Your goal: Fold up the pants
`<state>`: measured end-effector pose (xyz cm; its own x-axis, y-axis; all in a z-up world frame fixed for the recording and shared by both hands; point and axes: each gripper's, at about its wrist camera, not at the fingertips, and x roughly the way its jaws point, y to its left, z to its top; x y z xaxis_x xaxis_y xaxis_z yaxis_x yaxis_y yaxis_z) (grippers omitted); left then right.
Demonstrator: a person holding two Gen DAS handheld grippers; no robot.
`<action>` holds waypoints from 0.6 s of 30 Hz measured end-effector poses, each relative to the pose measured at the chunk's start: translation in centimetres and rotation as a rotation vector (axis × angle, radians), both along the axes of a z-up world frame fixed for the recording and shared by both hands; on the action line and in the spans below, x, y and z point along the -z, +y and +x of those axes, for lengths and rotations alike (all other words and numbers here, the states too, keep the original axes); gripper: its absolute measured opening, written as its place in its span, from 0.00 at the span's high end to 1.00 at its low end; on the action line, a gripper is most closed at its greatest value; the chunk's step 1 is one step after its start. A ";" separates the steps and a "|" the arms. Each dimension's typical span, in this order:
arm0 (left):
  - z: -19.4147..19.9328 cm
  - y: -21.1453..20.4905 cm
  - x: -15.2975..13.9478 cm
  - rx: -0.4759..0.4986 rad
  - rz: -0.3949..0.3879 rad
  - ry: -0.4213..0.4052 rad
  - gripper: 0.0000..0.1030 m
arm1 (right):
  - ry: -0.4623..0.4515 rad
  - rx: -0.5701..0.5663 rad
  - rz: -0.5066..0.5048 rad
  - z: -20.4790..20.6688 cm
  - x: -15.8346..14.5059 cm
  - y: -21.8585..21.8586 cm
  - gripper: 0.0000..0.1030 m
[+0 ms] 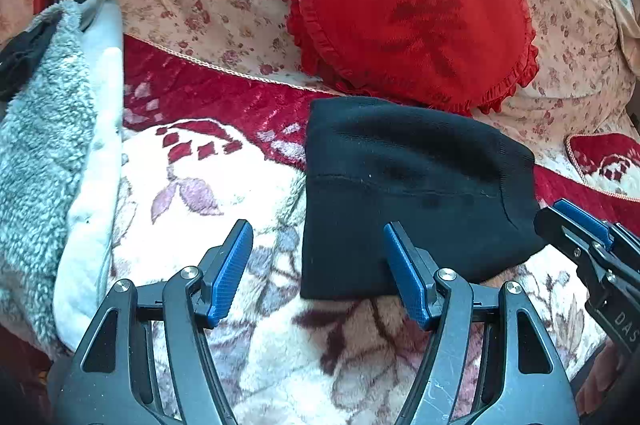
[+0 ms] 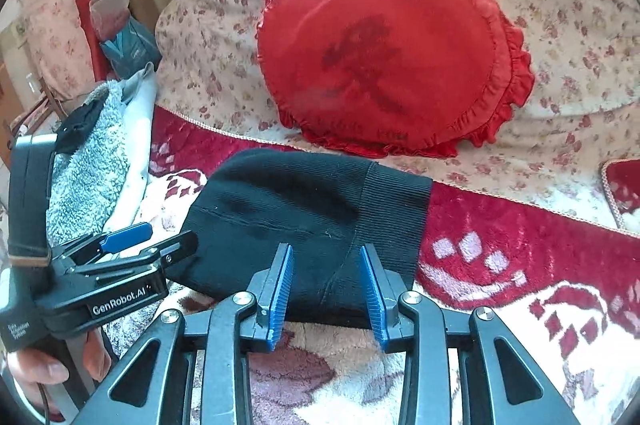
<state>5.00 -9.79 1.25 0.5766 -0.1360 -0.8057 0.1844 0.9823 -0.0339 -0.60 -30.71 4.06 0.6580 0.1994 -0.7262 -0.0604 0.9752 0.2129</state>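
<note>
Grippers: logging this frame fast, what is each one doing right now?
Left gripper: jaws open, holding nothing, over the near edge of the black pants.
Right gripper: jaws open, holding nothing, straddling the pants' near edge.

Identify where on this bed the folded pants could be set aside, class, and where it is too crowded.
Free: blanket right of the black pants, and between pants and the grey fleece pile. Crowded: behind, where the red heart cushion nearly meets the pants.
</note>
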 end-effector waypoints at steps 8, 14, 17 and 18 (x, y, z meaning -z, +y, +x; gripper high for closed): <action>-2.6 0.6 -0.8 -0.005 0.027 -0.040 0.34 | -0.006 0.013 0.015 -1.5 -0.8 0.5 0.66; -4.2 1.2 -1.6 -0.013 0.025 -0.069 0.34 | -0.001 -0.001 0.029 -2.4 -1.1 1.2 0.65; -4.9 1.2 -2.0 -0.011 0.024 -0.081 0.34 | 0.002 -0.004 0.037 -2.9 -1.2 1.4 0.64; -5.0 1.2 -2.1 -0.010 0.026 -0.085 0.34 | 0.000 -0.003 0.042 -3.1 -1.3 1.4 0.64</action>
<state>0.03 -8.56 3.33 0.6442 -0.1096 -0.7569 0.1753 0.9845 0.0066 -3.66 -29.33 5.32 0.6575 0.2316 -0.7170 -0.0633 0.9652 0.2538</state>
